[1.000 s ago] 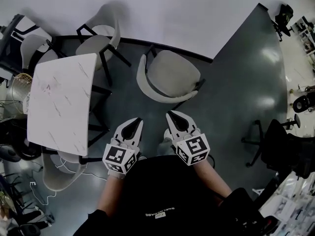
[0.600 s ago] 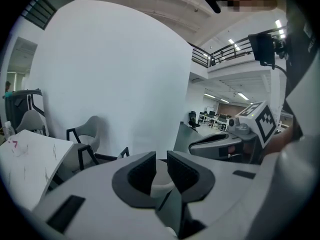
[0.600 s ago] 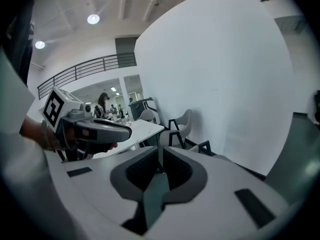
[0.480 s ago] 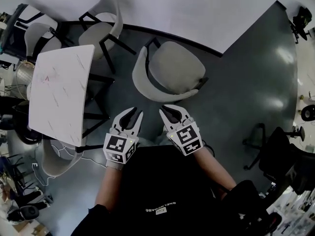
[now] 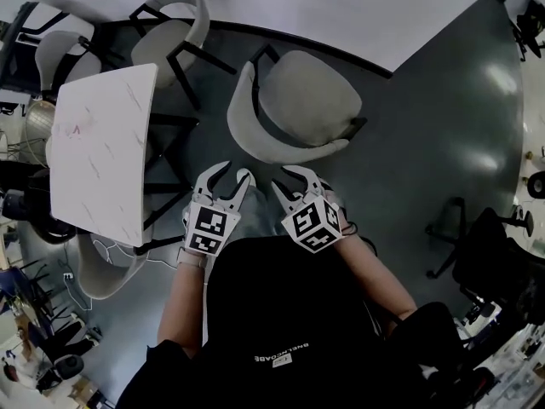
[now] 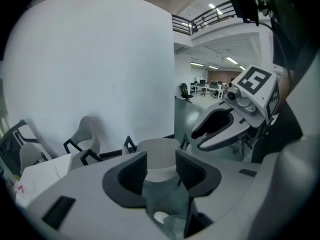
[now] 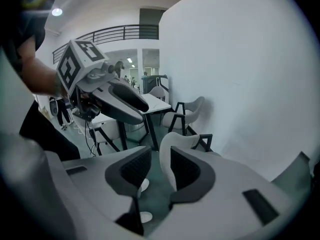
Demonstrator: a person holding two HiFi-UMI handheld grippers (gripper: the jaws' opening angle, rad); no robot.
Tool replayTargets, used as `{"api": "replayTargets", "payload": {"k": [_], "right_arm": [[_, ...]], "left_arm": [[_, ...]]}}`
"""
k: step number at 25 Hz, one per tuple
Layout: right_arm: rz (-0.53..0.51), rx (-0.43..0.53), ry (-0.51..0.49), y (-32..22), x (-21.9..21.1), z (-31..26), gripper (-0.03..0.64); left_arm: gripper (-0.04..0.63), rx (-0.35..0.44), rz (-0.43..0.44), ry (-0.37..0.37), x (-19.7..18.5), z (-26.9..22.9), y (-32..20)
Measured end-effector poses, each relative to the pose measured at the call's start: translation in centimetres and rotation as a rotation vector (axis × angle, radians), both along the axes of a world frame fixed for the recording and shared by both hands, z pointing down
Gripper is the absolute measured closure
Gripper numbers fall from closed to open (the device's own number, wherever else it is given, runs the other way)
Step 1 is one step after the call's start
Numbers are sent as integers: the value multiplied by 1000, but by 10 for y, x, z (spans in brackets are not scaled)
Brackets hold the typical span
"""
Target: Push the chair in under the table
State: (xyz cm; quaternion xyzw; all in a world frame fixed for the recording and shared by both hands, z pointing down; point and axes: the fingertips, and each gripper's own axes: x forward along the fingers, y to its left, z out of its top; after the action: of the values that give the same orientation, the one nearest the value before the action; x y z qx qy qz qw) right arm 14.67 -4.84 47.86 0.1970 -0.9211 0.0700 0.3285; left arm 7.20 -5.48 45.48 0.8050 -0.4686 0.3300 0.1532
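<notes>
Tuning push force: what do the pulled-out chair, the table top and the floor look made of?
Pale curved-back chair: matte seat, upholstered or moulded plastic, unclear; thin black legs, likely painted metal or wood. White rectangular table top: faint veins, marble-look stone or laminate. Dark grey floor: glossy, reflects lamps, probably sealed concrete or epoxy.
</notes>
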Motion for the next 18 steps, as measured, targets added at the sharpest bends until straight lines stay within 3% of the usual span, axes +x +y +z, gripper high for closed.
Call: {"api": "replayTargets", "payload": {"k": [6, 18], "right_arm": [[-11, -8, 123, -9, -16, 30, 485], [53, -171, 323, -34, -46, 111, 452]], "left_arm": [[403, -73, 225, -139, -2, 44, -21], [360, -222, 664, -283, -15, 124, -46]]}}
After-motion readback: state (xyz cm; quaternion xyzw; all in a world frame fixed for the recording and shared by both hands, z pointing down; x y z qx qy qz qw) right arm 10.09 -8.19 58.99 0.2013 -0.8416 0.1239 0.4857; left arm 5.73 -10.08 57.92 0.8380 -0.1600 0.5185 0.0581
